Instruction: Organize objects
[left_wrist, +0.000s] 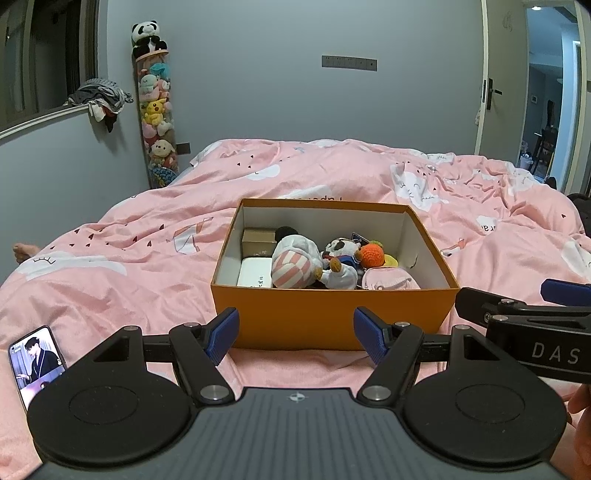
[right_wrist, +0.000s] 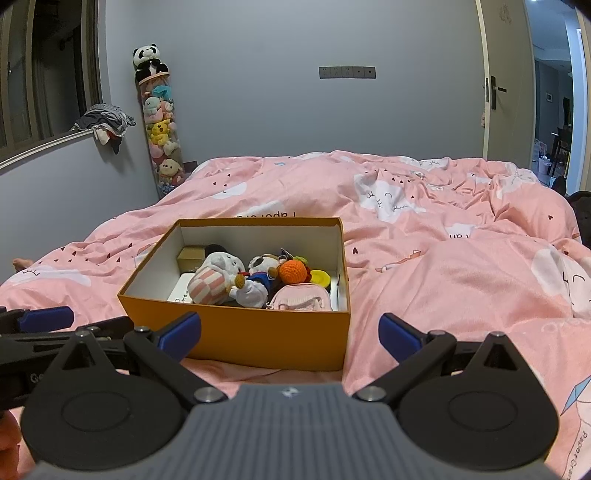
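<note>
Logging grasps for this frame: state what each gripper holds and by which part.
Nothing is held. The left gripper and right gripper are both open, with bare gaps between their fingers, hovering short of the orange box on the bed.

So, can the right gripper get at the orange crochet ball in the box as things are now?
Probably yes. The orange box is open on top, the crochet ball lies uncovered among the toys, and the right gripper has open, empty jaws just before it.

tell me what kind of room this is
Most likely a bedroom at home. A bed under a rumpled pink duvet fills the view, a tall clear tube of plush toys topped by a plush panda stands in the corner, and clothes lie on the windowsill.
</note>
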